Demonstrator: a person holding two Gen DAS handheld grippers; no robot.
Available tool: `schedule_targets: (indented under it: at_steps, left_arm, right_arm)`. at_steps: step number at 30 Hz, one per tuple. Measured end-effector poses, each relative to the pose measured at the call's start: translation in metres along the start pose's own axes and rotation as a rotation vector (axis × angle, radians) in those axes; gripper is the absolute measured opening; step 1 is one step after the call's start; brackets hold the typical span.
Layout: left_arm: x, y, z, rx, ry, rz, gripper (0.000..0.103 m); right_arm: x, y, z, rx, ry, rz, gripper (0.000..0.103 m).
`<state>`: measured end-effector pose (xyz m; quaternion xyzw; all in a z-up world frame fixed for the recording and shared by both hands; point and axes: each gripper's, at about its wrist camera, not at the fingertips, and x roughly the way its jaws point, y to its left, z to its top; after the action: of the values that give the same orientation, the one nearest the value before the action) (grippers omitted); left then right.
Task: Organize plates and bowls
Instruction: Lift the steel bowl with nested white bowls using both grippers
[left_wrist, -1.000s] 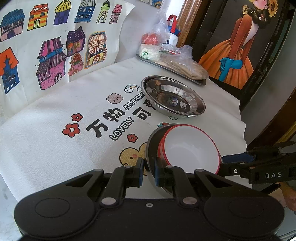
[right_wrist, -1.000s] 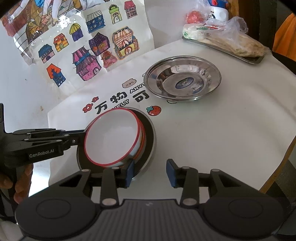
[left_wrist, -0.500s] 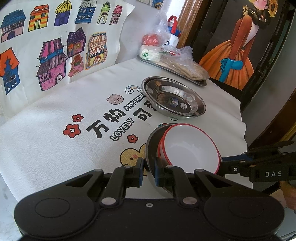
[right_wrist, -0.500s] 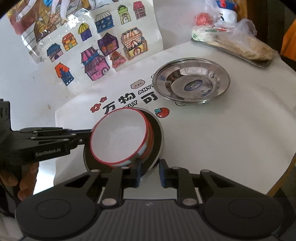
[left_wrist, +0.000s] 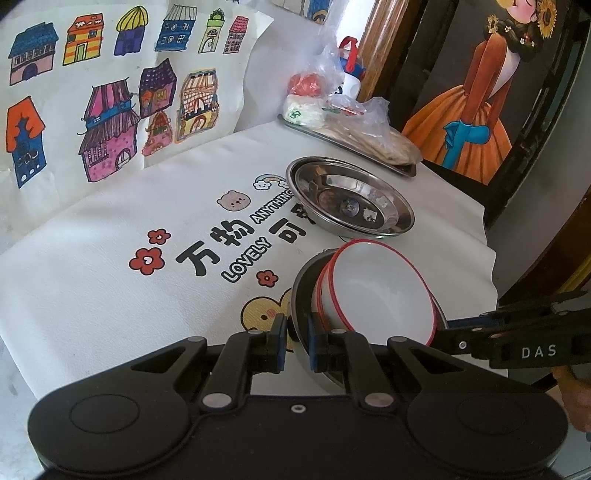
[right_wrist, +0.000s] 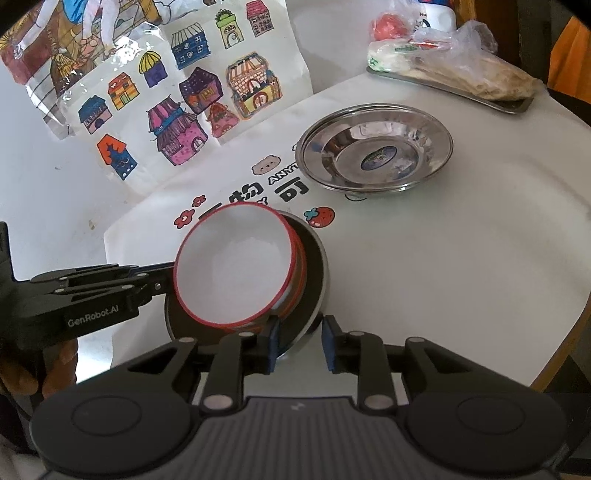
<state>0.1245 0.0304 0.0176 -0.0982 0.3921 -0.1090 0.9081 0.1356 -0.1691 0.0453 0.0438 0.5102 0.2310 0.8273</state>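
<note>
The left gripper (left_wrist: 294, 345) is pinching the near rim of a tilted steel plate (left_wrist: 303, 295) carrying stacked red-rimmed white bowls (left_wrist: 380, 288) above the printed tablecloth (left_wrist: 110, 280). The right gripper (right_wrist: 299, 345) is straddling the plate's opposite edge, its jaws having just been opening and not pressing it. A second steel plate (right_wrist: 376, 147) is sitting farther back on the table.

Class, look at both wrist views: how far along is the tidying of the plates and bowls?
Done: the red-rimmed bowls sit nested on a steel plate. In hand: the left gripper clamps that tilted plate's rim; the right gripper straddles another part of its rim, fingers just opening. Left: the other steel plate lies apart, unstacked.
</note>
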Motion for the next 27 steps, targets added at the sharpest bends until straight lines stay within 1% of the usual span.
schedule_targets:
  at_steps: [7,11,14,18,23,27]
  left_arm:
    - [-0.0011,-0.0015,-0.0013,0.0,-0.005,0.002,0.01]
    - [-0.001,-0.0021,-0.0016,0.001,-0.011,0.008,0.01]
    - [-0.001,-0.0031,-0.0014,0.012,-0.015,0.014,0.01]
    - [-0.0012,-0.003,-0.0026,0.001,-0.021,0.015,0.01]
    - [-0.0023,-0.0034,-0.0052,-0.005,-0.027,0.011,0.01]
    - [-0.0018,-0.007,-0.0062,-0.002,-0.027,0.01,0.01]
  right_arm:
    - [-0.001,0.0042,-0.0009,-0.005,-0.008,-0.025,0.027]
    - [-0.0007,0.0039,0.0,-0.015,-0.004,-0.026,0.028]
    - [-0.0006,0.0038,-0.0004,-0.007,-0.01,-0.029,0.028]
    - [-0.0012,0.0075,-0.0037,-0.004,-0.032,-0.047,0.026]
    - [-0.0039,0.0023,-0.0053,0.025,-0.044,-0.037,0.024]
    - [-0.0077,0.0001,-0.008,0.033,-0.049,-0.047,0.024]
